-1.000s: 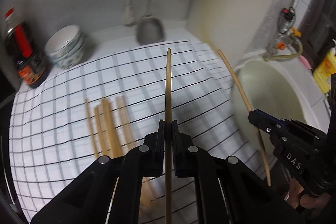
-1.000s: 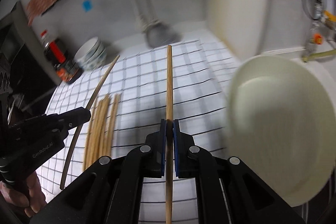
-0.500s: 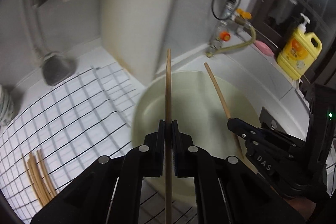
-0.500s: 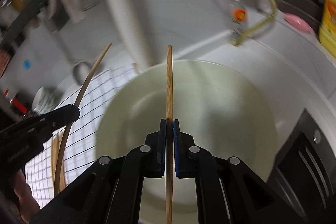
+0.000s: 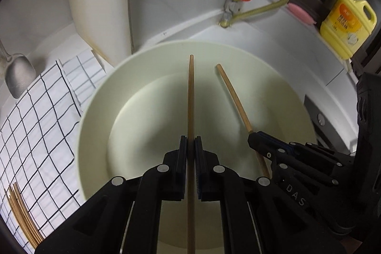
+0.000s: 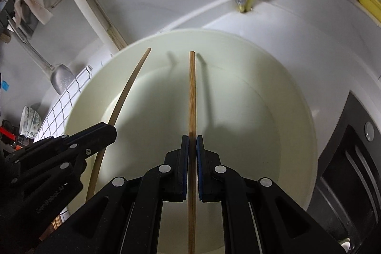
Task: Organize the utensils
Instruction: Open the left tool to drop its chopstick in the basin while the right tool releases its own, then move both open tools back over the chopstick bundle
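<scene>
Showing only leftward: soap bottle (image 5: 346, 23), chopstick pile (image 5: 22, 216)

two held chopsticks (image 5: 190, 97), one basin (image 5: 95, 111), two tongs (image 5: 190, 149)

- right hand-held gripper (image 6: 192, 138) clamped on a chopstick (image 6: 192, 92), over the cream basin (image 6: 307, 125)
- left hand-held gripper (image 6: 107, 129) grips second chopstick (image 6: 129, 85), lower left
</scene>
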Motion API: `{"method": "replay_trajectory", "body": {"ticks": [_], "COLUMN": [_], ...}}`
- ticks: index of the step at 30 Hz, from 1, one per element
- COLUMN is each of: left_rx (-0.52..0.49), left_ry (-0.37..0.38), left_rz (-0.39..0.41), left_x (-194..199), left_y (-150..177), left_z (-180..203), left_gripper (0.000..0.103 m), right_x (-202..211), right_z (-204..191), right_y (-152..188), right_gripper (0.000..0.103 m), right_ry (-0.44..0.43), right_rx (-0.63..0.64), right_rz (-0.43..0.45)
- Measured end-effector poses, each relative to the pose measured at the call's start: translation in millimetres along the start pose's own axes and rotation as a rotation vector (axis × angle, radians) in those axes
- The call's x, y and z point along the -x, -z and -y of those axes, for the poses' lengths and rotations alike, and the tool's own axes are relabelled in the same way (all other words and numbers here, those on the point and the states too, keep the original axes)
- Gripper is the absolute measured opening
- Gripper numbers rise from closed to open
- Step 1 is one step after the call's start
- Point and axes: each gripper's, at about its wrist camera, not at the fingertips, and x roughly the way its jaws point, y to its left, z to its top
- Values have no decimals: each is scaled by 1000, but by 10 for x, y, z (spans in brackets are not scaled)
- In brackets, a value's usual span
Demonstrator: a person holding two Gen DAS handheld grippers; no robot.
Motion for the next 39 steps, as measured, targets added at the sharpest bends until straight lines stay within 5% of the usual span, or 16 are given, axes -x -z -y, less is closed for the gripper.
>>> {"method": "replay_trajectory", "body": {"ticks": [16, 19, 21, 39], "left_rx": [-2, 0, 8, 80], "left_ry": [-51, -70, -79, -168], "left_rz": [-59, -42, -8, 110], "left_x": [-214, -146, -44, 888], "left_y": [38, 35, 37, 311], "left_z": [-70, -87, -111, -462], "left_gripper": [10, 45, 57, 81], "right_x": [-52, 15, 73, 650], "right_z": [-27, -39, -37, -464], "right_y": [58, 47, 43, 259], "right_gripper": [7, 11, 11, 32], "right_ry": [31, 44, 46, 25], "right_rx": [11, 13, 11, 72], "right_rz": [-33, -14, -2, 90]}}
